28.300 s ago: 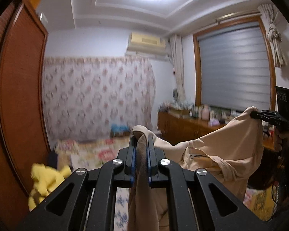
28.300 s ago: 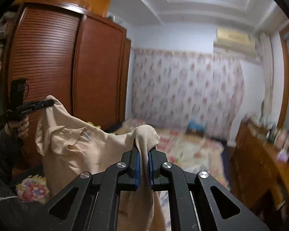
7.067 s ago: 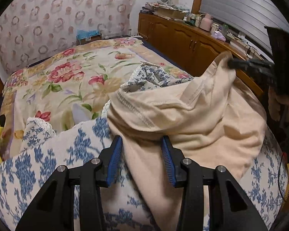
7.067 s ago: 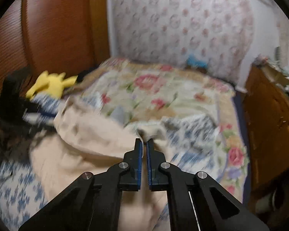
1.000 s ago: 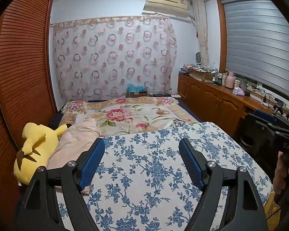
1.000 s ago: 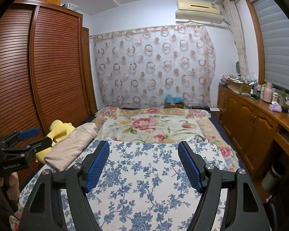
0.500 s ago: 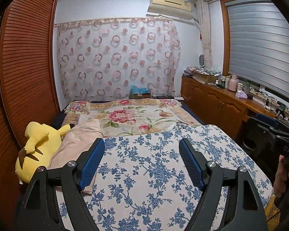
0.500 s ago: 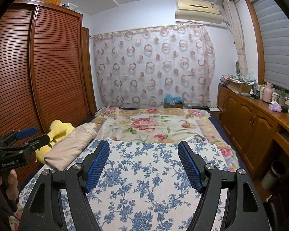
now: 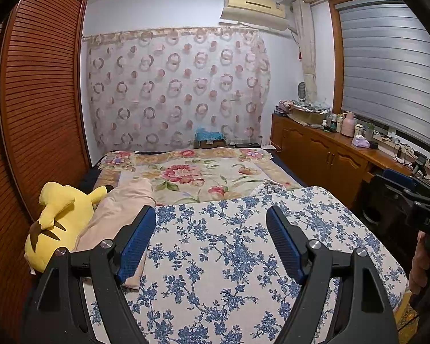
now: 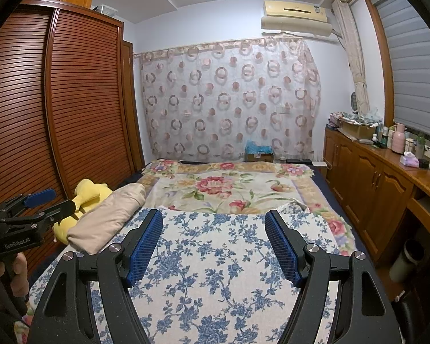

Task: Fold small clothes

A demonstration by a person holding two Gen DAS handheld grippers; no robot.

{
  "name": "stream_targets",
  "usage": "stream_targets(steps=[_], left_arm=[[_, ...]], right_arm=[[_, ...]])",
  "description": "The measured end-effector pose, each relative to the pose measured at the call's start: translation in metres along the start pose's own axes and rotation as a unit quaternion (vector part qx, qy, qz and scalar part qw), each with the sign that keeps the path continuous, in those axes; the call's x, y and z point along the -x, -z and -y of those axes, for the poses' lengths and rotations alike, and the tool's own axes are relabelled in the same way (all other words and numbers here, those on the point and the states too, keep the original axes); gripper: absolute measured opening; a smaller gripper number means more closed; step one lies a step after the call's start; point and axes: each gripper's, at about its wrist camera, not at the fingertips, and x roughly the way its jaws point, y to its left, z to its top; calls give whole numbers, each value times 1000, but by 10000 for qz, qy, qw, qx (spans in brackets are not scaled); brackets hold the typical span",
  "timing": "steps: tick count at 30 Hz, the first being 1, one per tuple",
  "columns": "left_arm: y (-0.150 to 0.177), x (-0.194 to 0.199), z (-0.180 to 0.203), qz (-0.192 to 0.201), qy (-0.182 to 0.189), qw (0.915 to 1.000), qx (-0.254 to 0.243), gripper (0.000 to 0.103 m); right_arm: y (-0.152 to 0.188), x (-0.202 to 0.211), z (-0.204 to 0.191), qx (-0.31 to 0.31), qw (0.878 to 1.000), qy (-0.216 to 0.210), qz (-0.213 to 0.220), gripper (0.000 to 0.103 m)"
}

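Observation:
A folded beige garment lies at the left edge of the blue-flowered cloth, next to a yellow plush toy; it also shows in the right wrist view. My left gripper is open and empty, held above the cloth. My right gripper is open and empty, also above the cloth. Each gripper shows at the edge of the other's view, the left gripper at left and the right gripper at right.
A yellow plush toy lies against the wooden wardrobe on the left. A flowered bedspread covers the far bed. A wooden cabinet with bottles and clutter runs along the right under the window blind.
Both grippers have stayed open and nearly still over the last second. The left view has tilted up very slightly.

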Motion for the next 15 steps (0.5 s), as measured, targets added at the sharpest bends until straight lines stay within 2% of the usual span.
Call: stream_targets(steps=[15], left_arm=[[-3,1,-6,35,-37,10000,-6,80]], right_arm=[[-1,0,4,-5,10000,-11,12,75]])
